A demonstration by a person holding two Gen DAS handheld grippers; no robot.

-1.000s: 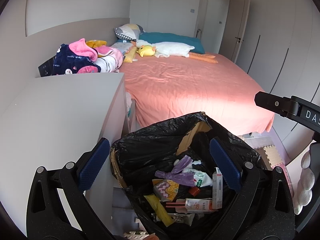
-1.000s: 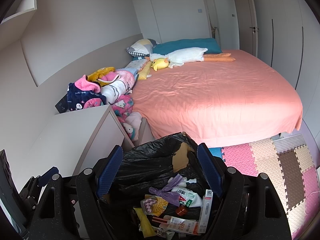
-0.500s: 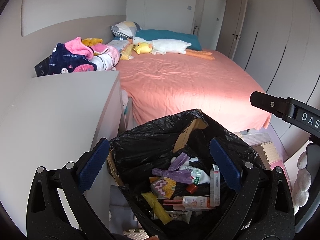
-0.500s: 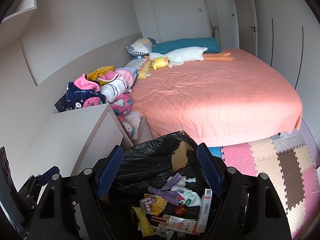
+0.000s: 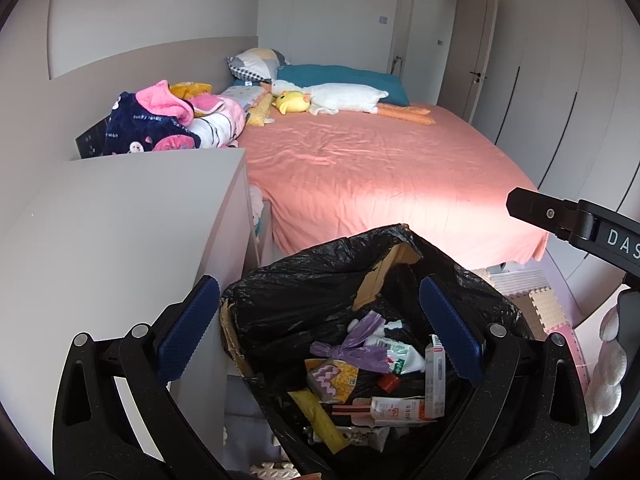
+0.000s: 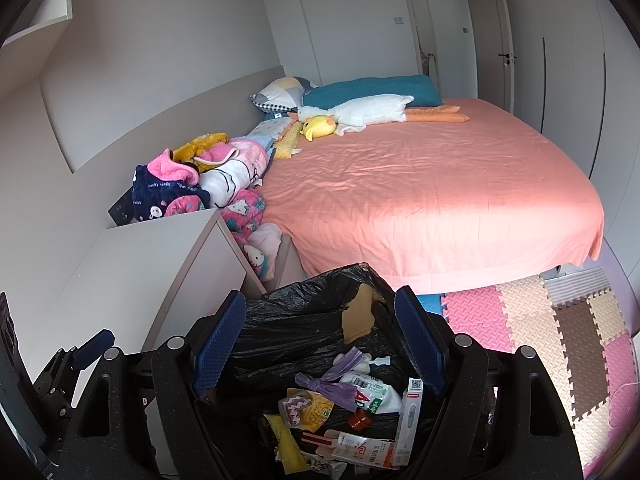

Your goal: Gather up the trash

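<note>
A cardboard bin lined with a black trash bag stands on the floor below both grippers; it also shows in the right wrist view. Inside lie several pieces of trash: a purple tied bag, a yellow snack wrapper, a white carton, a thermometer box. My left gripper is open and empty above the bin. My right gripper is open and empty above it too, and its body shows at the right of the left wrist view.
A white cabinet stands left of the bin. A bed with a salmon sheet lies behind, with plush toys, pillows and a pile of clothes. Foam floor mats lie to the right.
Both views have shifted only slightly; the left gripper has tilted a little. The grippers stay open above the bin and the trash has not moved.
</note>
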